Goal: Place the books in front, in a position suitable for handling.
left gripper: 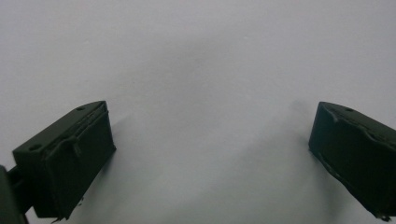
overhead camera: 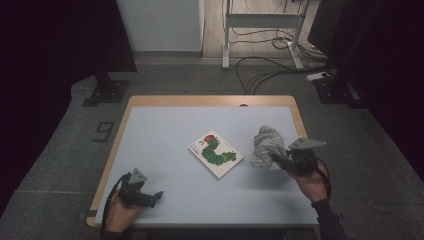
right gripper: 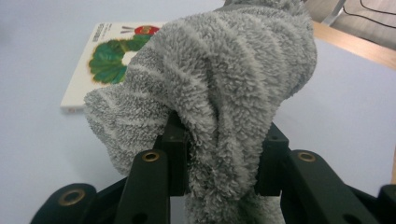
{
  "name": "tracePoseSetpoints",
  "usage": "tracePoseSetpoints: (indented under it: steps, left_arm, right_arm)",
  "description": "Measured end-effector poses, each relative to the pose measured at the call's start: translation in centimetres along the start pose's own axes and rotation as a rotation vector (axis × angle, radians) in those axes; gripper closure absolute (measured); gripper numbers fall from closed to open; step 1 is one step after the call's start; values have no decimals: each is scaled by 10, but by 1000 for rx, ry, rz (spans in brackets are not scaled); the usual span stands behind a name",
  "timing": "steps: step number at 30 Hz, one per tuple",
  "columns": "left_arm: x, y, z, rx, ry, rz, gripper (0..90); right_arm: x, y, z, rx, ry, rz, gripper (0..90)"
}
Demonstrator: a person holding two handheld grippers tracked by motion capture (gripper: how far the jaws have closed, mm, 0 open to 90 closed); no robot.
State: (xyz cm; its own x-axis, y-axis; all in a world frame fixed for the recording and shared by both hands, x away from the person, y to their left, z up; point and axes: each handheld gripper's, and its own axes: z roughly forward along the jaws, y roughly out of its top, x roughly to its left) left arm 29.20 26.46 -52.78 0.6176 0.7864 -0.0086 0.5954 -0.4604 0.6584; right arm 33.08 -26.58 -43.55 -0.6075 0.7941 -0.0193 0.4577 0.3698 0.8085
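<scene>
Over the desk's right side, the right tongs grip a fluffy grey sock, beside the picture book.
Soft, light, floppy; pinching bunched fabric looks best. Left tongs rest released.

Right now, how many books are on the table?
1. The caterpillar picture book lies flat near the middle of the table, left of the grey fuzzy sock clamped in the right gripper.
</scene>
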Motion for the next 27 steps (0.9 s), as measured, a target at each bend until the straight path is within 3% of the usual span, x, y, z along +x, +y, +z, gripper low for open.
tracePoseSetpoints:
  steps: [13,20,27]
  left_arm:
    - [0,0,0,-1,0,-1,0]
    - [0,0,0,-1,0,-1,0]
    - [0,0,0,-1,0,-1,0]
  right_arm:
    - [9,-39,-16,24,-17,20,630]
    - [9,-60,-9,49,-11,44,627]
    - [12,-74,0,76,-15,28,619]
